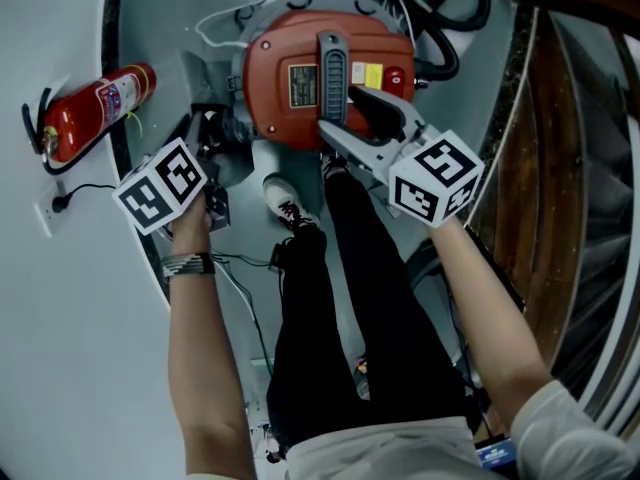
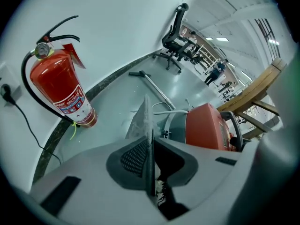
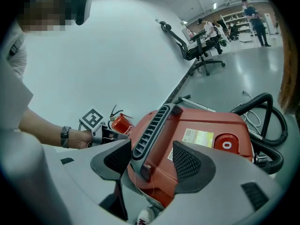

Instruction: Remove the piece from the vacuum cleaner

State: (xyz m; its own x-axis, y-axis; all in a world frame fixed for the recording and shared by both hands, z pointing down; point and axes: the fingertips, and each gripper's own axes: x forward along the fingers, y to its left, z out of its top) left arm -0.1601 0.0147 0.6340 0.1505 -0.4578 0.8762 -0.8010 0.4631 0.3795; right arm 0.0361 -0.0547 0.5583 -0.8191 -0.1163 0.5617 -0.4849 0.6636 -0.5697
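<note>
The red vacuum cleaner (image 1: 285,78) stands on the floor in front of the person's feet, with a grey carrying handle (image 1: 332,68) across its top. My left gripper (image 1: 210,128) is at the cleaner's left side. In the left gripper view it (image 2: 151,146) is shut on a thin grey flat piece (image 2: 143,118) that stands edge-on between the pads, with the cleaner (image 2: 206,125) just right of it. My right gripper (image 1: 350,118) is open. Its jaws straddle the near end of the handle (image 3: 152,125) above the red lid (image 3: 211,121), as the right gripper view (image 3: 150,161) shows.
A red fire extinguisher (image 1: 95,108) stands at the wall on the left, near a wall socket (image 1: 50,208). A black hose (image 1: 450,28) curls beyond the cleaner. A wooden frame (image 1: 560,168) fills the right side. A metal wand (image 2: 154,86) lies on the floor farther off.
</note>
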